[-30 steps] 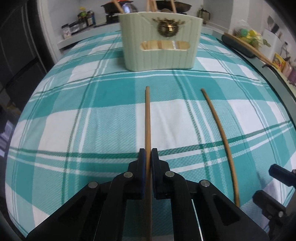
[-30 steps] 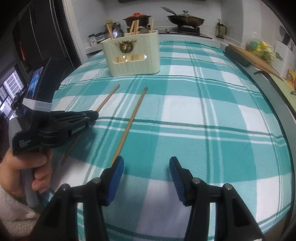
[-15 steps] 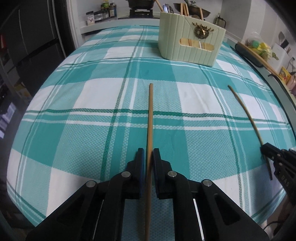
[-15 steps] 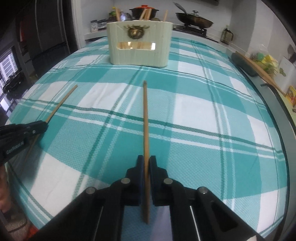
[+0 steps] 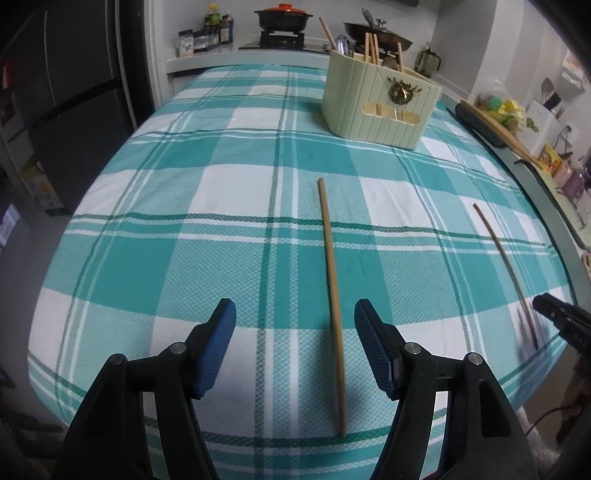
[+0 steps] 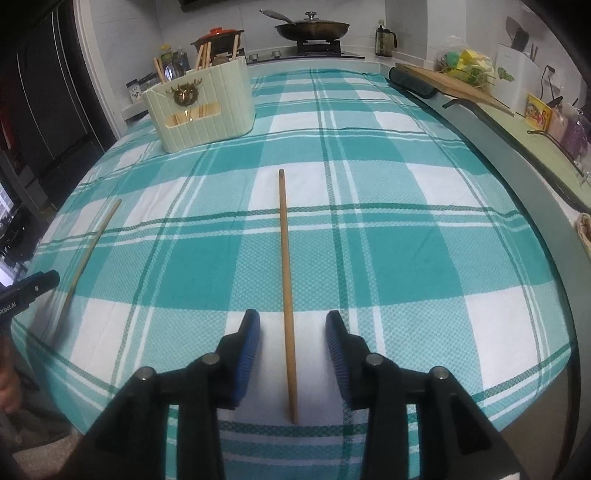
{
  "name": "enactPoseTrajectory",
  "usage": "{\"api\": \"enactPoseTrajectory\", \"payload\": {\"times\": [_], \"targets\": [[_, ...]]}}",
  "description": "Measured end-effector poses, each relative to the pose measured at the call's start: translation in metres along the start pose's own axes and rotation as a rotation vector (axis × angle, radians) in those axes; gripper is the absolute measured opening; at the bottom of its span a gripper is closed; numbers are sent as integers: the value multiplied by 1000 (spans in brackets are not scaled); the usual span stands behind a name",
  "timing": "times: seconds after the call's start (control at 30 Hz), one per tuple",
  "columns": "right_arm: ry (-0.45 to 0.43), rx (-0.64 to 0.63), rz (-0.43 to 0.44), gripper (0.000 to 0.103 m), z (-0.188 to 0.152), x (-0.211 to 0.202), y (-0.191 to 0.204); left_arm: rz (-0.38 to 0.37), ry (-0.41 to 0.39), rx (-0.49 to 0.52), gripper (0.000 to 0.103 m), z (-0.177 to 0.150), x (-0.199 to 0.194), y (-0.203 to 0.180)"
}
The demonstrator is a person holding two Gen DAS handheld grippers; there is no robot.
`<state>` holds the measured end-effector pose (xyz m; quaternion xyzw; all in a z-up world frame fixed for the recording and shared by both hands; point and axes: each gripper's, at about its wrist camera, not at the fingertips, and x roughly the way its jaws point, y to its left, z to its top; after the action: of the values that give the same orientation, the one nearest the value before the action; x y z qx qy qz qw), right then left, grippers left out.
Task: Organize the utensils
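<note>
Where the tablecloth lies: a teal and white checked tablecloth (image 5: 207, 229) covers the table, with a kitchen counter and hob behind.
Left gripper: the left gripper (image 5: 294, 345) is let go and its jaws are opening; blue pads stand clear on either side of the left chopstick (image 5: 331, 291), touching nothing.
Left chopstick: flat on the cloth, running away from the gripper toward the holder.
Right gripper: the right gripper (image 6: 292, 345) is also released, jaws opening, narrower than the left; the right chopstick (image 6: 286, 280) lies between the pads, untouched.
Chopsticks apart: the two lie well apart, roughly parallel; each shows at the edge of the other camera's view.
Utensil holder: a cream ribbed utensil holder (image 5: 380, 99) stands at the far side of the cloth, more chopsticks upright inside, a brass stag-head badge on its front.
Writing: the left gripper's side, seen from the right wrist, reads "Robot.AI"; the start is cut off, perhaps longer.
Background: an orange-lidded pot (image 5: 283, 16) and a lidded pan (image 6: 312, 28) sit on the hob.
</note>
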<state>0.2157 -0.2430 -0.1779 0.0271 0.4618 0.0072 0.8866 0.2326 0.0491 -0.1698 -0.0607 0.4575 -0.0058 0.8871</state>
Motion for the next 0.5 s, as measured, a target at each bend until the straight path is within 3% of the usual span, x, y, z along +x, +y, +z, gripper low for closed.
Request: {"api": "enactPoseTrajectory", "payload": {"times": [0.2, 0.5], "targets": [[18, -5, 42, 38, 22, 0, -11, -63, 23, 35, 69, 8, -4, 5], [140, -159, 84, 38, 46, 13, 1, -128, 92, 78, 69, 32, 15, -3]]}}
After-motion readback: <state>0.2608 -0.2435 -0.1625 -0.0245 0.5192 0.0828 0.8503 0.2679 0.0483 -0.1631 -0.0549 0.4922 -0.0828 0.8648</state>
